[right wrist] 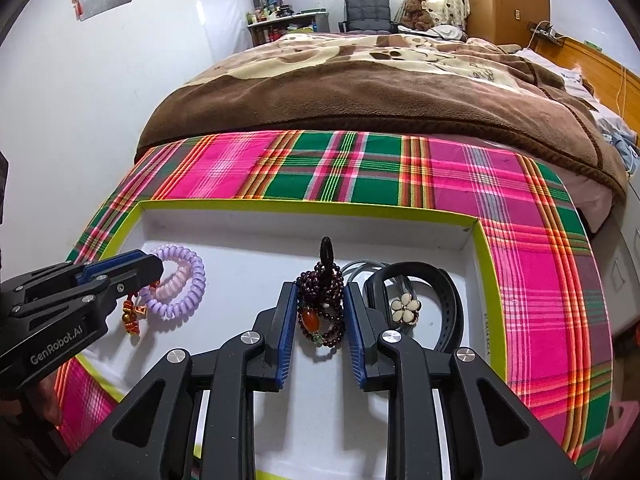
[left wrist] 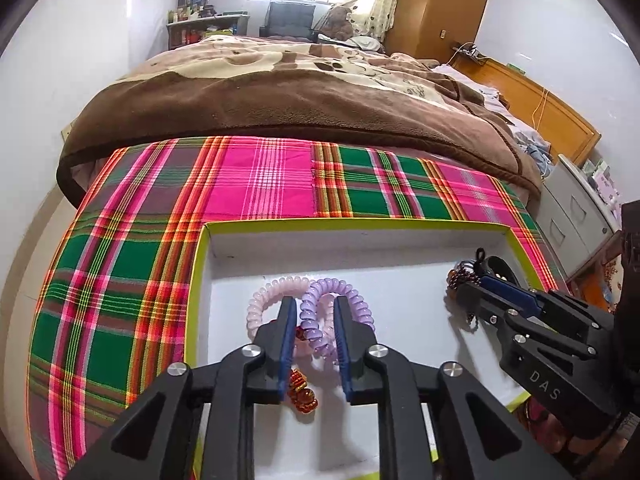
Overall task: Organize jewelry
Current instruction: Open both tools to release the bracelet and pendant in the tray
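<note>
In the tray [right wrist: 486, 264], right gripper [right wrist: 320, 312] parted around bead bracelet [right wrist: 320, 300]

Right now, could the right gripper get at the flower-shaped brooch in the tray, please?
Probably yes: the flower brooch lies uncovered just right of the right gripper, whose open fingers straddle the dark bead bracelet; only the black band curves around it.

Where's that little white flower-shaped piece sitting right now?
In the right wrist view, the white flower piece lies in the white tray, right of the right gripper and the dark bead bracelet, against the black band.
</note>
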The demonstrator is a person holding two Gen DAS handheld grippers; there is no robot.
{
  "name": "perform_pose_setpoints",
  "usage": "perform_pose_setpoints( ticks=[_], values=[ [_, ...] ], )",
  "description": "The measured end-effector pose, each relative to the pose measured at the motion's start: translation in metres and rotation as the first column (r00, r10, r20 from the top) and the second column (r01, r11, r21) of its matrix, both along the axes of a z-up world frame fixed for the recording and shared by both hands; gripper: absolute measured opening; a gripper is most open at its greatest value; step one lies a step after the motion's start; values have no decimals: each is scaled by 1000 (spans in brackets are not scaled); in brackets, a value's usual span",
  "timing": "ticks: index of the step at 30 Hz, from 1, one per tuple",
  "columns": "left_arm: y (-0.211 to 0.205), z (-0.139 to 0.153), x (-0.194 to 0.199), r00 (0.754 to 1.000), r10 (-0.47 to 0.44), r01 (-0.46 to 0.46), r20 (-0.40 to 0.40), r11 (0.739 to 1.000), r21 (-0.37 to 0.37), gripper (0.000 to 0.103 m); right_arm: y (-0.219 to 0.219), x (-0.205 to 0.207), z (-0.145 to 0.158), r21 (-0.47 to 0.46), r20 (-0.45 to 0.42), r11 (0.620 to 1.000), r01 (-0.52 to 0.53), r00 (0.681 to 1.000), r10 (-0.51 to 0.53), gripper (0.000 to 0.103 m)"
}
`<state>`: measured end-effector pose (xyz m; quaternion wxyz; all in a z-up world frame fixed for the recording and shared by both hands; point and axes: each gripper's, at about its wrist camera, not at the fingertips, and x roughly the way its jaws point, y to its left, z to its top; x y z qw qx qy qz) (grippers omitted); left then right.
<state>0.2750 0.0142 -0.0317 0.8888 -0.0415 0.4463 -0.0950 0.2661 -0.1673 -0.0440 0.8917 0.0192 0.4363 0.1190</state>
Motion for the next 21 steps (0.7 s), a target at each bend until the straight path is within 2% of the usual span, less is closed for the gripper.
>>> perform_pose_setpoints(
  ticks=[3,5,7,9,21],
  values=[
    [1,2,-4,1000,3,-3,2,1000,-5,21,0,-3,2,3,6,1000,-3,1000,3,28],
    [1,7,-9,1000,-6,6,18,1000,-13,22,-1,-7,6,12,20,1000,-7,1000,7,37],
    [1,12,-14,999,-13,13,31,1000,-15,30,-2,-11,9,19,25,1000,-8,1000,7,41],
    [2,16,-19,999,-10,10,39,1000,-18,35,-1,-16,13,27,35,1000,-11,999,10,41],
    [8,40,-72,996,-8,12,93,999,-42,36,-4,-62,32,33,87,999,-15,996,12,41]
  ],
)
